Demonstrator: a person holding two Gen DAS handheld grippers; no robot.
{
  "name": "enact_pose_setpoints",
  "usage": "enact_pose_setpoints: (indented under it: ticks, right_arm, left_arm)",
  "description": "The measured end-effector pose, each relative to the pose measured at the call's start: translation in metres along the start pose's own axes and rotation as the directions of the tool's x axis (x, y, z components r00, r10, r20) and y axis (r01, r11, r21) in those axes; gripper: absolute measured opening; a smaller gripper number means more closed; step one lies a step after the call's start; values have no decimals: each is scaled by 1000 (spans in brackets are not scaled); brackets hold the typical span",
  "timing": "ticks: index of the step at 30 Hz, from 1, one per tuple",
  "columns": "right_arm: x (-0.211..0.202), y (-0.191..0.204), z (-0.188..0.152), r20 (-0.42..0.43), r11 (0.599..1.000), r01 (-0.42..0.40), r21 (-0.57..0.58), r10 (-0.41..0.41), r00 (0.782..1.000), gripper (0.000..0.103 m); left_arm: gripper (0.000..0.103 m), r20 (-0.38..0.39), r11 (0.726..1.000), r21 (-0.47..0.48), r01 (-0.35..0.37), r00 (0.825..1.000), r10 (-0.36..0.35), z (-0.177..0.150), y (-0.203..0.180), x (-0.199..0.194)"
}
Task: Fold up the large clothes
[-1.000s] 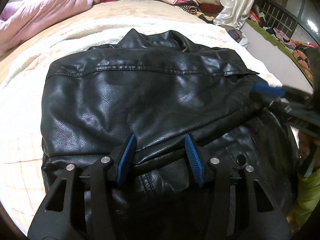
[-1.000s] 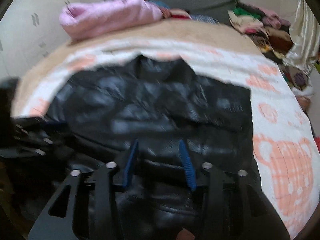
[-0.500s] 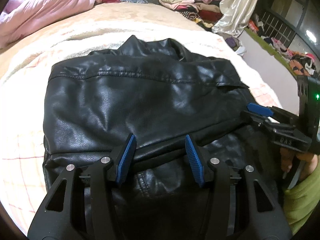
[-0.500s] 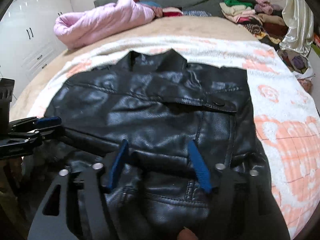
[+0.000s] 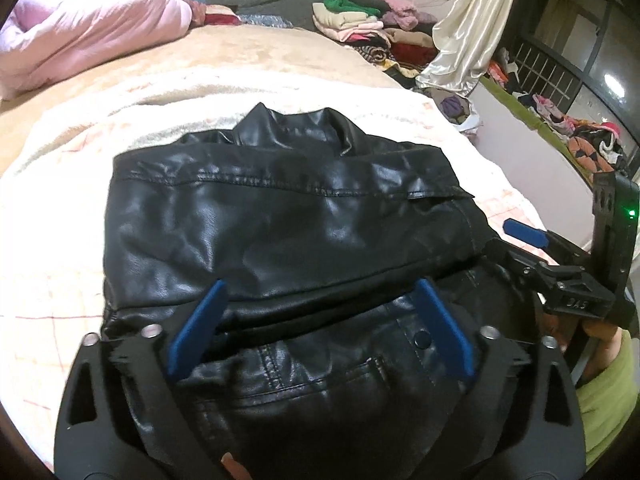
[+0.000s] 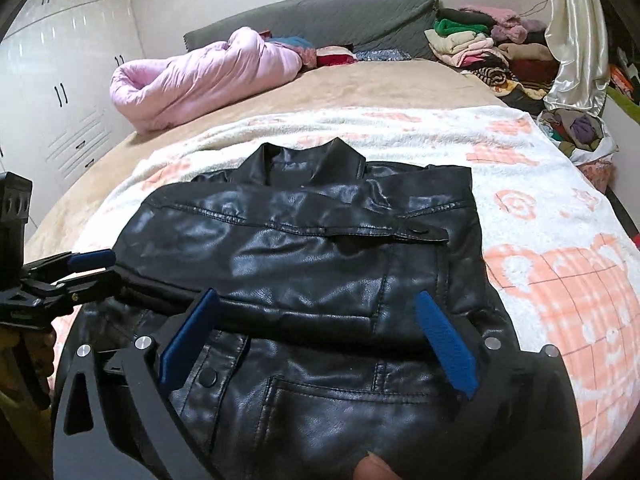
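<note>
with the black leather jacket (image 5: 280,232) folded once near the foot edge of the bed (image 6: 360,84), our left tool (image 5: 320,328) and right tool (image 6: 316,340) are opening, nothing clamped; we should lift clear without dragging the fold, then regrip both side edges evenly.

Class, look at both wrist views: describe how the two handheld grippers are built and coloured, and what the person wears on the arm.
Each gripper, left and right, is a matte black frame with triangular cut-outs, silver bolts and ribbed blue pads. The right one's body carries a green light. The person's sleeve is olive green.
</note>
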State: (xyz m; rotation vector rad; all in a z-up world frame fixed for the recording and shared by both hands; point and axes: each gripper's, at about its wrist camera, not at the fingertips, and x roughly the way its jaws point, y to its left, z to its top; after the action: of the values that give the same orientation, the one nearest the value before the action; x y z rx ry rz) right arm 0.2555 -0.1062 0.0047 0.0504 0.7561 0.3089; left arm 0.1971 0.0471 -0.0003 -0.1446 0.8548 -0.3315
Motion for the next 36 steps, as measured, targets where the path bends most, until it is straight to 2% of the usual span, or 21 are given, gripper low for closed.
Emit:
enact_pose_setpoints:
  ticks: [6,17,36]
  right_arm:
    - [-11,5,-1,31,1000,-1,9,1,1000,98]
    - [-36,20,-3,75,999,-20,38,17,997,98]
    - [-69,24,-11,71,999,-24,45,21,997,98]
  left_arm:
    - [93,6,999,5,-34,999,34,-1,-1,-8]
    - [93,45,999,16,-28,999,28,-6,-7,-29]
    - [93,145,999,10,-44,989,42,-14,-19,-75]
